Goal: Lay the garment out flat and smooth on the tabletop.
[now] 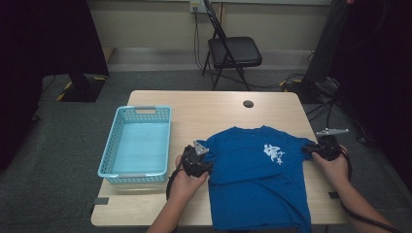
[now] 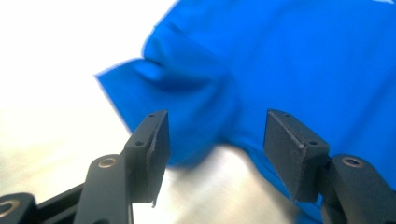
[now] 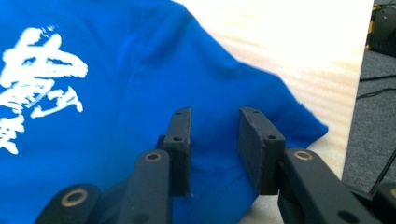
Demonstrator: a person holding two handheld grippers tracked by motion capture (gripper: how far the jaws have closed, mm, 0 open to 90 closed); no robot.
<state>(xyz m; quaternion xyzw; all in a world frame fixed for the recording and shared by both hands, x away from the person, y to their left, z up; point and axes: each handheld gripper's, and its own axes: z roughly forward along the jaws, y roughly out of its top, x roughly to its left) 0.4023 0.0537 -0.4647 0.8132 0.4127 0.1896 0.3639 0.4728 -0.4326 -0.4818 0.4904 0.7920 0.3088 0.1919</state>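
Note:
A blue T-shirt [image 1: 257, 184] with a white print [image 1: 274, 154] lies flat, front up, on the wooden table [image 1: 214, 109]; its hem hangs over the near edge. My left gripper [image 1: 206, 156] is at the shirt's left sleeve. In the left gripper view my left gripper [image 2: 217, 116] stands wide open, with the sleeve [image 2: 187, 88] just beyond and between the jaws. My right gripper [image 1: 309, 148] is at the right sleeve. In the right gripper view my right gripper [image 3: 215, 112] is open a narrower gap, low over the sleeve cloth [image 3: 261, 93], with the print [image 3: 37, 79] to its left.
An empty light-blue plastic basket [image 1: 109, 150] sits on the table's left side, close to my left hand. A cable hole [image 1: 248, 104] is near the far edge. A black folding chair [image 1: 233, 51] and floor cables stand behind the table.

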